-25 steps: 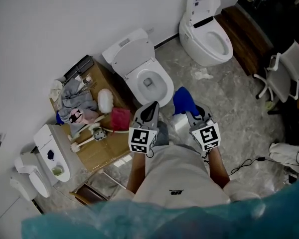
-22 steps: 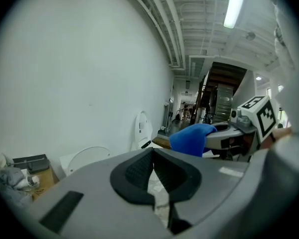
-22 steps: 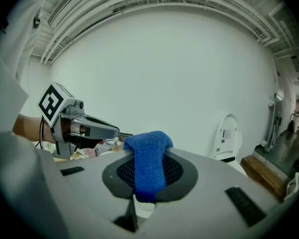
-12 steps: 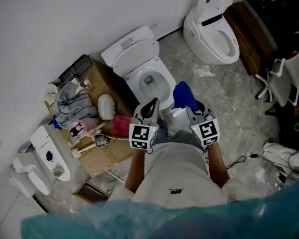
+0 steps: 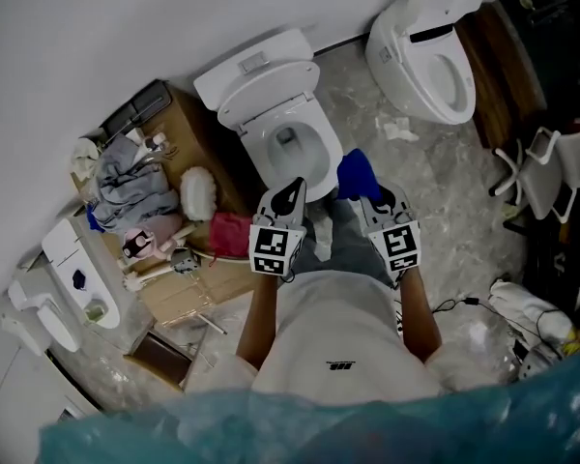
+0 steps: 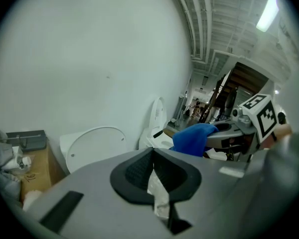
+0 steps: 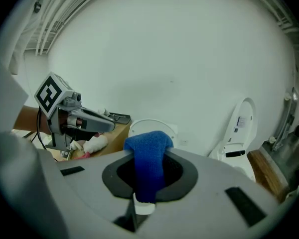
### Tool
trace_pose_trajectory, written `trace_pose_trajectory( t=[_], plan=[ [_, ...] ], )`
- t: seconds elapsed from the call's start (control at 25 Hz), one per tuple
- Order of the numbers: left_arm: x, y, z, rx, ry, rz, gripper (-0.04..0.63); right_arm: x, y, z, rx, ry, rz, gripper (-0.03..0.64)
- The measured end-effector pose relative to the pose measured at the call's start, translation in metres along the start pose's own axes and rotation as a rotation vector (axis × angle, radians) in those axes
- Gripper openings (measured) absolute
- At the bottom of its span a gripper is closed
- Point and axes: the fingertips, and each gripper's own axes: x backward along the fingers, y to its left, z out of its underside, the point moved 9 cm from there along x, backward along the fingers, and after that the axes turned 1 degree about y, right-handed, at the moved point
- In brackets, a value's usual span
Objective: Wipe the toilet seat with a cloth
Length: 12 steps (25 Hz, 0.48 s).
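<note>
A white toilet stands against the wall with its lid (image 5: 269,93) raised and its seat ring (image 5: 258,155) round the open bowl. My left gripper (image 5: 291,195) hovers at the bowl's near rim, jaws closed with nothing between them (image 6: 152,154). To the right, my right gripper (image 5: 371,201) is shut on a blue cloth (image 5: 357,173) that sticks out past its tips, just off the bowl's right side. In the right gripper view the blue cloth (image 7: 149,171) hangs between the jaws (image 7: 148,154), with the toilet lid (image 7: 150,126) beyond.
A cardboard box (image 5: 186,288) to the toilet's left holds rags, a white brush (image 5: 197,191) and a red cloth (image 5: 230,233). A second toilet (image 5: 435,51) stands at the right, a folding chair (image 5: 551,167) and floor cables (image 5: 456,304) beyond it.
The toilet now sits closer in front of both grippers, and the view has shifted right. The blue cloth stays clamped in the right gripper.
</note>
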Motion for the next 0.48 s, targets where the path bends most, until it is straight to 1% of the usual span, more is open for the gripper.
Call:
trace_pose_trajectory(
  t=[0.28, 0.48],
  plan=[
    [-0.032, 0.011, 0.01, 0.051, 0.012, -0.071, 0.009, -0.042, -0.035, 0.016, 0.02, 0.056, -0.075, 0.023],
    [-0.066, 0.016, 0.027, 0.094, 0.037, -0.129, 0.009, -0.083, -0.065, 0.036, 0.095, 0.107, -0.125, 0.023]
  ],
)
